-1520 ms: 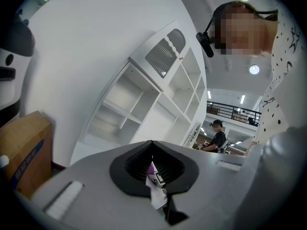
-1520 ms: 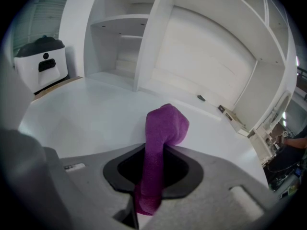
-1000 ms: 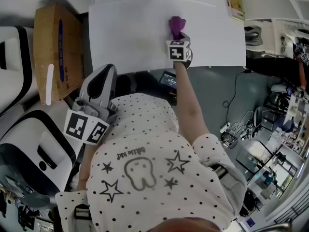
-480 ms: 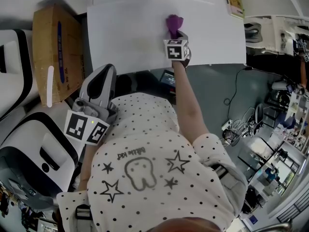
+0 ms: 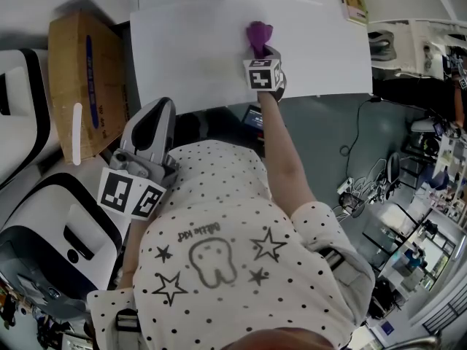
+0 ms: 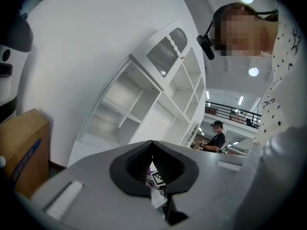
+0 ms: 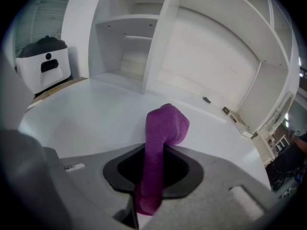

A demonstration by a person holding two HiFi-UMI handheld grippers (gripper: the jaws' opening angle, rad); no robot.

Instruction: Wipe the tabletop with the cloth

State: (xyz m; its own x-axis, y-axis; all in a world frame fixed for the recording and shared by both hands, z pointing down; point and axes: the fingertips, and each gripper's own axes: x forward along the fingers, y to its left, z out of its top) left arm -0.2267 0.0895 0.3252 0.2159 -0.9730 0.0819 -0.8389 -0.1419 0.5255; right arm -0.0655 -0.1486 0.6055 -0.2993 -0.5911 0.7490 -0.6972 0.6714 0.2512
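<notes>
Seen from above, a white-and-black machine [image 5: 44, 217] stands at the far left on the floor, with a brown cardboard box [image 5: 76, 79] beside it. Next comes the left gripper [image 5: 159, 111], held low near the person's dotted shirt [image 5: 219, 254] and off the table. In its own view its jaws [image 6: 152, 145] are pressed together with nothing between them, and they point toward tall white shelving [image 6: 144, 99].

The white tabletop [image 5: 190, 57] fills the upper middle. It is a broad, plain, bare surface. The right gripper [image 5: 263, 49] reaches out over it on an outstretched arm. Its jaws are clamped on the purple cloth [image 5: 257, 36]. In the right gripper view [image 7: 156, 157] the cloth [image 7: 165, 123] stands up between the jaws, its bunched top folding forward past the jaws above the table. Whether it touches the surface cannot be told.

Open white shelves [image 7: 144, 42] rise behind the table. At the table's far right corner lies a thin greenish book [image 5: 354, 2]. To the right of the table is grey floor [image 5: 328, 137] with loose cables [image 5: 357, 188].
</notes>
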